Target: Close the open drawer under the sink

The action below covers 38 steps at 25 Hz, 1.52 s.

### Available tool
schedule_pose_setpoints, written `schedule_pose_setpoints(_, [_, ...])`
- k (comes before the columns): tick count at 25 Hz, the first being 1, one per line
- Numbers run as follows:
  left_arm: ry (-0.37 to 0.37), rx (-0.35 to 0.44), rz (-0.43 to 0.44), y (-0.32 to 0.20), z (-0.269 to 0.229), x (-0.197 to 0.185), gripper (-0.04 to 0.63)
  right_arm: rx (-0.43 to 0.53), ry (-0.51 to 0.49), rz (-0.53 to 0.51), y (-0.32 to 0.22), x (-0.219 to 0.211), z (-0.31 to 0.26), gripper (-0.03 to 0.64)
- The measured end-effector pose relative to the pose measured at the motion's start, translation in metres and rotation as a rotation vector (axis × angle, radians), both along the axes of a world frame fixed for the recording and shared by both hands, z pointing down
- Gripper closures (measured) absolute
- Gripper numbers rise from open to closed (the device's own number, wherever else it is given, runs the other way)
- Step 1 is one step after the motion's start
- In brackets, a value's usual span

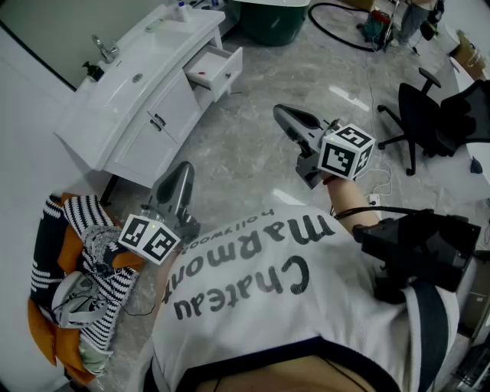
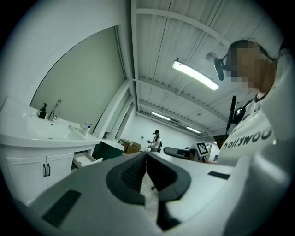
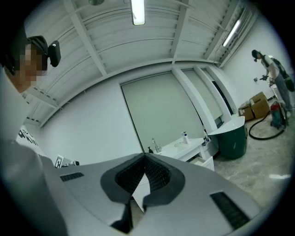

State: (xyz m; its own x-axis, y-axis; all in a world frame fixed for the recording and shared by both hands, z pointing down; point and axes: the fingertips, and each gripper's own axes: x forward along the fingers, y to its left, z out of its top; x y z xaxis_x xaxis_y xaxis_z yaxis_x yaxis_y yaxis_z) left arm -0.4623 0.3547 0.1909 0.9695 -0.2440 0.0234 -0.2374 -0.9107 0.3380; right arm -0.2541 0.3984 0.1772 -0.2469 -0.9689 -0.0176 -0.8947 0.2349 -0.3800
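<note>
The white sink cabinet (image 1: 134, 115) stands against the wall at the upper left of the head view. Its end drawer (image 1: 217, 67) is pulled out, with a small red thing inside. Both grippers are held in the air well short of it, above the stone floor. My left gripper (image 1: 184, 170) is shut and empty, pointing toward the cabinet doors. My right gripper (image 1: 282, 113) is also shut with nothing in it, right of the drawer. The open drawer (image 2: 85, 160) shows in the left gripper view and, as a small drawer (image 3: 205, 162), in the right gripper view.
A dark green tub (image 1: 272, 21) stands beyond the drawer end of the cabinet. A black office chair (image 1: 429, 115) is at the right, and cables lie on the floor behind. Striped clothes (image 1: 80, 283) are piled at the lower left. A person (image 2: 156, 139) stands far off.
</note>
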Motion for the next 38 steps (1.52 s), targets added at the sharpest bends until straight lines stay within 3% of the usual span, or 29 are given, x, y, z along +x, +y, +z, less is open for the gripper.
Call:
schedule_pose_setpoints(12, [0.020,0.047,0.015,-0.004,-0.008,0.005,0.586,0.001,0.005,0.010,-0.002,0.006,-0.002,0.606])
schedule_pose_setpoints(19, [0.072,0.123,0.014,0.003,-0.016,0.006,0.586,0.046,-0.108,0.002,0.001,0.009,-0.005,0.606])
schedule_pose_setpoints(23, [0.039,0.143,0.019,0.010,-0.009,0.008,0.586,0.088,-0.075,-0.021,0.003,0.002,-0.006,0.606])
schedule_pose_setpoints(27, [0.017,0.092,0.074,0.005,-0.001,0.003,0.586,0.112,0.012,-0.021,-0.010,-0.015,-0.007,0.606])
schedule_pose_setpoints(30, [0.019,0.030,0.055,-0.021,0.007,-0.007,0.586,0.122,0.030,0.004,-0.030,-0.024,-0.003,0.606])
schedule_pose_setpoints(35, [0.069,-0.035,0.047,-0.078,0.022,-0.020,0.586,0.082,0.010,0.036,-0.070,-0.028,0.012,0.606])
schedule_pose_setpoints(38, [0.076,-0.056,0.044,-0.090,0.026,-0.013,0.586,0.079,-0.063,0.047,-0.081,-0.014,0.017,0.606])
